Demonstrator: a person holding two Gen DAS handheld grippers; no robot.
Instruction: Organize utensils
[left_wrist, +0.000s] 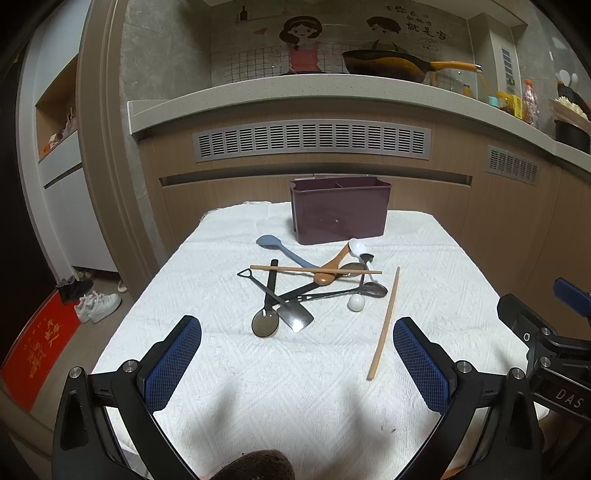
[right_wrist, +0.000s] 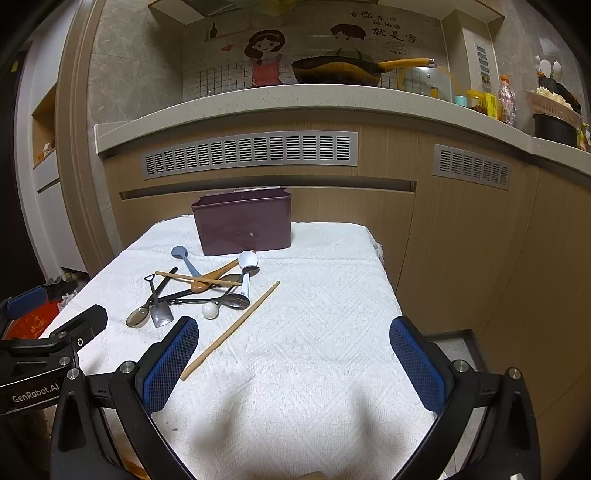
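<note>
1. Maroon plastic holder (left_wrist: 340, 212), divided into compartments, stands upright at the far end of the tabletop (left_wrist: 229, 369), which is covered in white textured cloth.
2. Just in front of the holder lies a tangled pile of utensils (left_wrist: 314, 284): a blue spoon (left_wrist: 275, 245), a wooden spoon (left_wrist: 332, 267), a white spoon (left_wrist: 358, 247), dark metal spoons and a small shovel-shaped one (left_wrist: 291, 314), with one chopstick (left_wrist: 314, 269) laid across the heap.
3. A second chopstick (left_wrist: 384, 325) lies apart, just right of the pile as seen from the holder's front, pointing toward the near edge.
4. Left gripper (left_wrist: 295, 365) hovers nearer than the pile, its jaws spread wide and holding nothing; the pile lies ahead of the gap, and the loose chopstick's near end lies just inside the right finger.
5. Right gripper (right_wrist: 291, 365) also has its jaws released and empty, over bare cloth; the pile is ahead and to the left, and the loose chopstick (right_wrist: 231, 332) ends beside its left finger (right_wrist: 170, 365).
</note>
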